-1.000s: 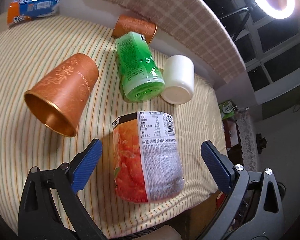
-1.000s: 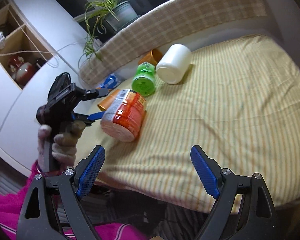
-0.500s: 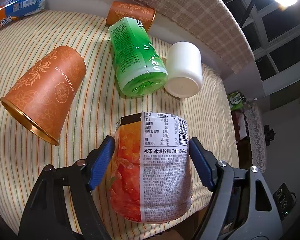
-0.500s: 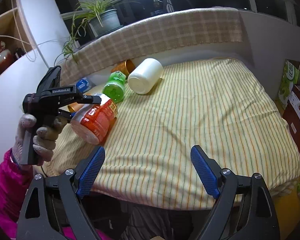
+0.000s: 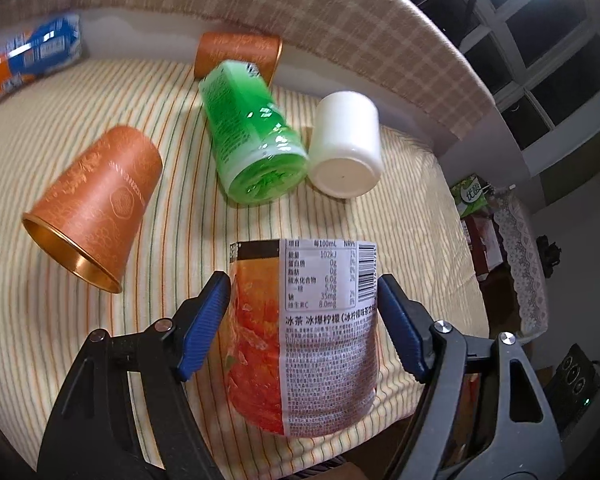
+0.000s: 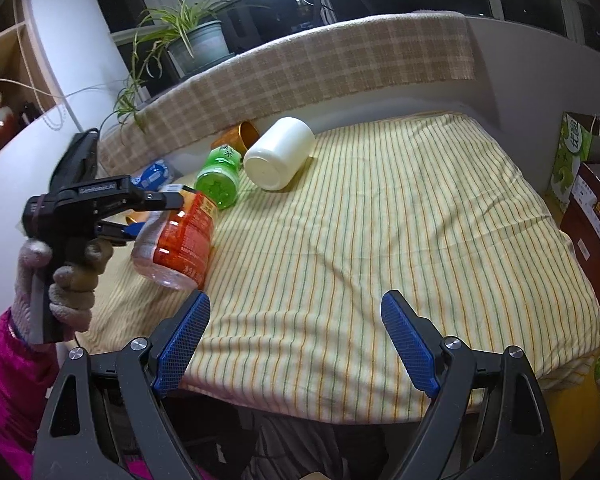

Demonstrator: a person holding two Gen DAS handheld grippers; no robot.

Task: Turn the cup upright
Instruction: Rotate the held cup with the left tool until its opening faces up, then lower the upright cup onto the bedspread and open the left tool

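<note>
Gripping orange-label bottle [image 5: 304, 344] sideways, left tool [image 5: 302, 320] level, right tool [image 6: 294, 340] spread, hovering low.

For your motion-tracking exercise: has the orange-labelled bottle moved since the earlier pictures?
Yes. The orange-labelled bottle, clamped by the left gripper, is now lifted off the striped cloth.

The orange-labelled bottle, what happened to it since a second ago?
The left tongs closed in from wide open onto the orange-labelled plastic bottle and now grip its sides, lifting it off the striped cloth. The right tongs stayed open and empty. The lying orange paper cup, green bottle and white cup stayed put.
</note>
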